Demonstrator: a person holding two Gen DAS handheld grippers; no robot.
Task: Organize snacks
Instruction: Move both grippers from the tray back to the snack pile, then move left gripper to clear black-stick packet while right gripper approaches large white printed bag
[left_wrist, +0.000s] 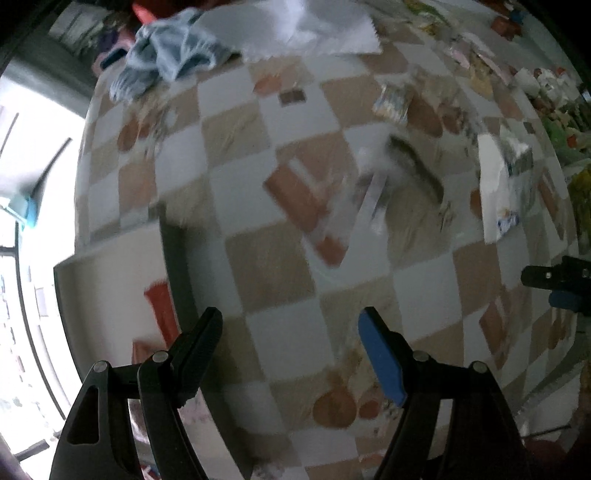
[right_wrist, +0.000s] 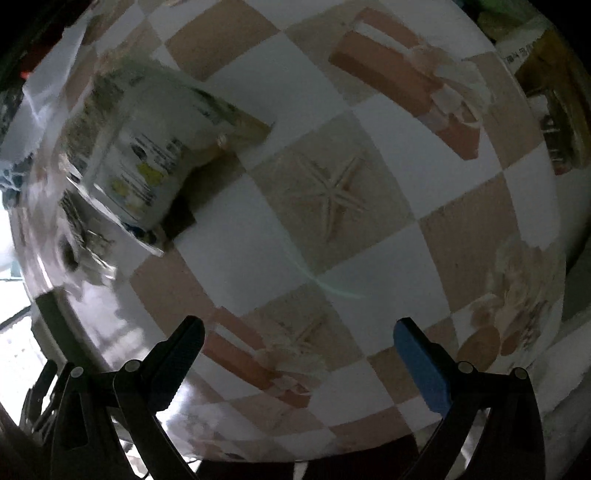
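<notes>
Currently we hold both the left gripper (left_wrist: 290, 354) and right gripper (right_wrist: 299, 360) wide and empty above the checkered tablecloth (right_wrist: 236, 258), so we should centre over the white snack bag (right_wrist: 147, 158) lying up-left before closing.

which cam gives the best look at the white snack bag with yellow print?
Right wrist: the white snack bag is large and near, its print visible though blurred. In the left wrist view, nothing can be surely matched to it among small, smeared packets.

You can read nothing here: print on the white bag (right_wrist: 147, 162) is a blur, and the card (right_wrist: 517, 55) at the table's far right corner too
</notes>
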